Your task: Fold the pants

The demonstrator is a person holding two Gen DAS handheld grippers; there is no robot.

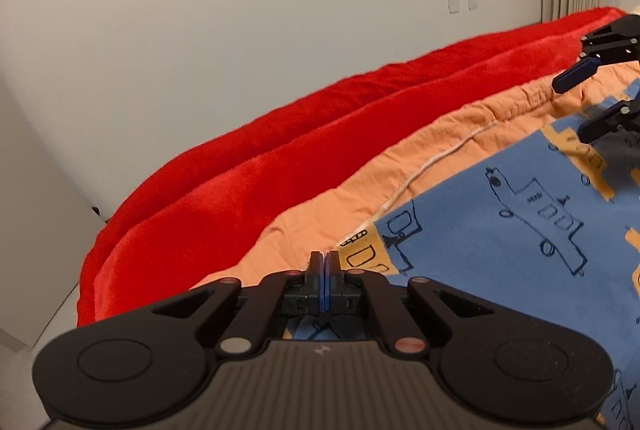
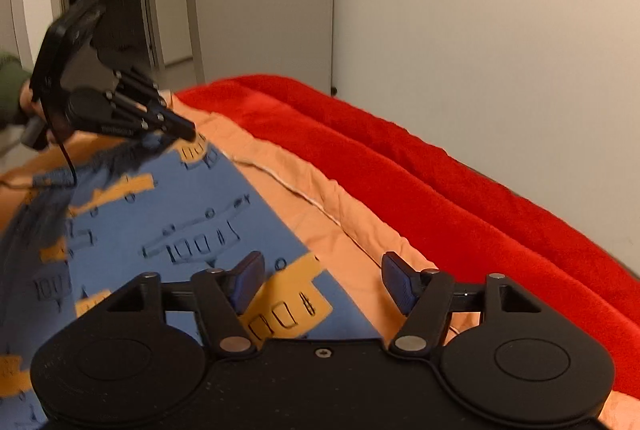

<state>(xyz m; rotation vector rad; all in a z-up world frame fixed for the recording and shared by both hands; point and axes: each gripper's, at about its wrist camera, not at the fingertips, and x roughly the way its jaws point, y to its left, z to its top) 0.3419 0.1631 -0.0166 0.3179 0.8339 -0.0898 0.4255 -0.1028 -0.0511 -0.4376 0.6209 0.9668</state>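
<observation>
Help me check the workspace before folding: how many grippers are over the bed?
2. The left gripper, shut, is at the pants' edge; the right gripper, open, hovers over the other end. None seems hidden.

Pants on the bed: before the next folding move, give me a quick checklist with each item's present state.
1. Left gripper shut: ok.
2. Left gripper holding cloth: cannot tell; in the right wrist view its tip sits at the pants' edge.
3. Right gripper open: ok.
4. Nothing pinched in the right gripper: ok, the pants lie below its pads.
5. Pants lie on the orange sheet: ok.
6. Red blanket clear of the pants: ok.
</observation>
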